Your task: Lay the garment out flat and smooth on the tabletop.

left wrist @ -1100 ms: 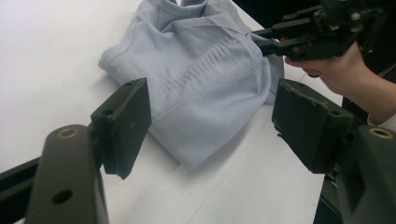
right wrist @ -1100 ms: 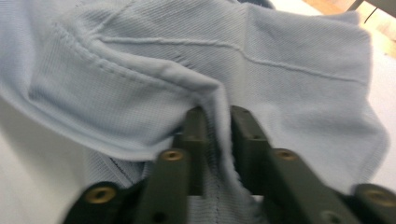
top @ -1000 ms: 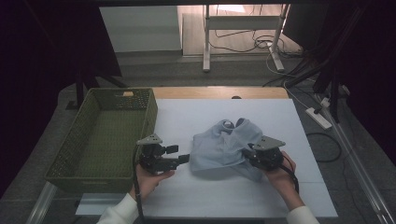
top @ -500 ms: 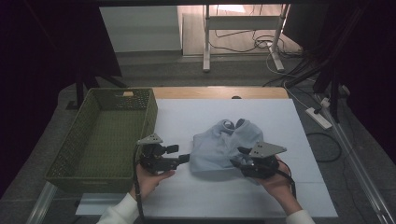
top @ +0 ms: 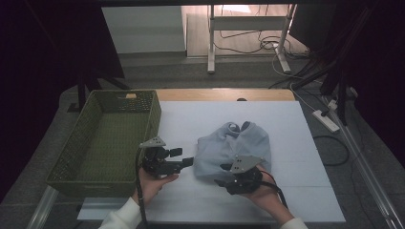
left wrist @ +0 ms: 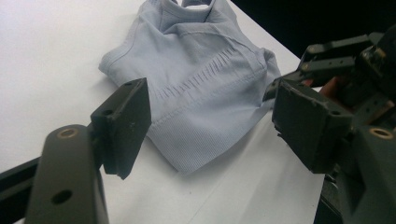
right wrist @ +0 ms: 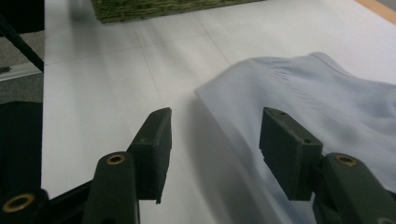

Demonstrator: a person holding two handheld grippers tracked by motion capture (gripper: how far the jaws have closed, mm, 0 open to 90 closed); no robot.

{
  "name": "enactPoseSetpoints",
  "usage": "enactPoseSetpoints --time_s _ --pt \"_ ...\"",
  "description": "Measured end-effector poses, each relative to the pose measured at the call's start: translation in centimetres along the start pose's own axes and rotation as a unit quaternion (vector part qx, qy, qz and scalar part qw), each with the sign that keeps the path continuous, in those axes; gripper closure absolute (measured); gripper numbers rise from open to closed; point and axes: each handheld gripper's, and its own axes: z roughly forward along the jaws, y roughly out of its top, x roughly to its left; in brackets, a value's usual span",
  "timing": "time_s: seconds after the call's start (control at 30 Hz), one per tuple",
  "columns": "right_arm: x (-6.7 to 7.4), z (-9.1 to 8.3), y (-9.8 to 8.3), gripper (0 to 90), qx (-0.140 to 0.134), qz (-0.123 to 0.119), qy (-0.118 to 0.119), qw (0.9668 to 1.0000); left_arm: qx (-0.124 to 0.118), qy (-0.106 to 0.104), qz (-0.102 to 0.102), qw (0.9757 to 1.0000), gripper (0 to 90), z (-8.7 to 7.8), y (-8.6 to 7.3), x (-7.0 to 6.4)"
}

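My left gripper [left wrist: 205, 121] jaws gape over the folded pale-blue shirt [left wrist: 196, 79]; the right gripper [left wrist: 345, 56] sits at two o'clock.

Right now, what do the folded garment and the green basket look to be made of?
The garment looks like soft, matte pale blue knit fabric: a ribbed band along its near edge, stitched seams and soft folds. The basket looks like woven wicker or moulded plastic in olive green; its walls show a regular open weave, but the material itself is hard to tell.

White-covered table [top: 305, 143], crumpled pale blue garment [top: 234, 148] near its middle, green woven basket [top: 102, 138] at left edge
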Motion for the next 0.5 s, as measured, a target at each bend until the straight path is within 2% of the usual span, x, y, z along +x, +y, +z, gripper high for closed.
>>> enactPoseSetpoints --time_s 0.37,0.5 --pt "1.4 3.8 1.4 42.8 0.019 -0.029 0.024 0.9991 0.000 0.002 -0.002 1.0000 27.9 -0.1 0.0 0.2" --pt "1.2 5.0 1.6 42.2 0.029 -0.033 0.011 0.9990 0.001 0.002 -0.001 1.0000 27.8 0.0 0.0 0.1"
